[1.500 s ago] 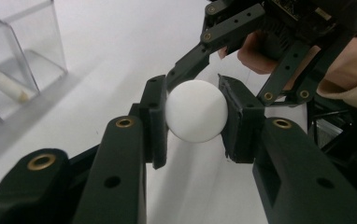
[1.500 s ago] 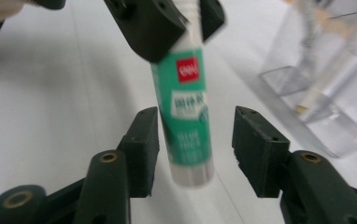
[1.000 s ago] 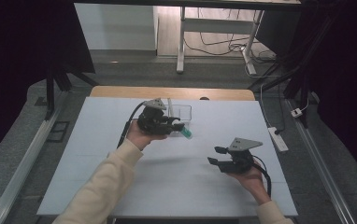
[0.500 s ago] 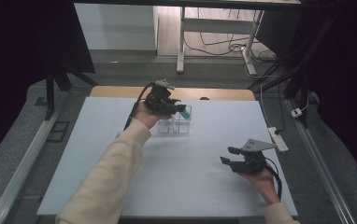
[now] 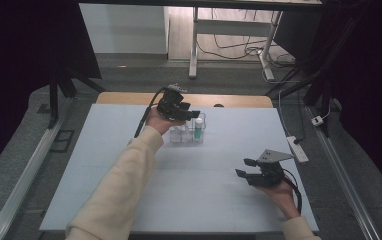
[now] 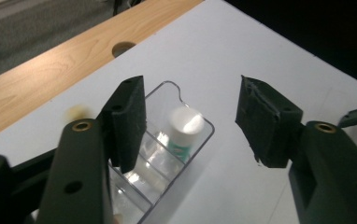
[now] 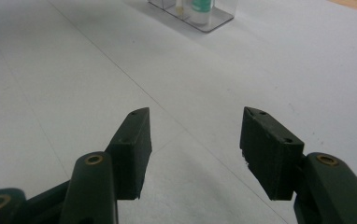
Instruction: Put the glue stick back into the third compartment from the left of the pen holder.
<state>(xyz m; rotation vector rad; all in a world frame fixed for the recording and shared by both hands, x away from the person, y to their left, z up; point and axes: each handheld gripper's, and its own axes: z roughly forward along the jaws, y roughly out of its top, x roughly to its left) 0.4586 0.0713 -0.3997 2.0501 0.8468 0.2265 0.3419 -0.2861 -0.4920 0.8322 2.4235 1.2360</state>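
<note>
Left gripper point(image 6: 190, 121) agape, empty, above rack point(image 6: 200, 140); tube point(image 6: 182, 128) upright in end slot. Right gripper point(image 7: 195, 154) agape, empty, well apart. Best lifted straight up, clear of rack walls.

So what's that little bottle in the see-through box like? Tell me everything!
The little bottle is a small tube with a flat white cap and a green body. It stands upright in the end compartment of the clear plastic box, on the white table top toward its far side. The left gripper hovers open above it without touching. Any label print is too blurry to read.
</note>
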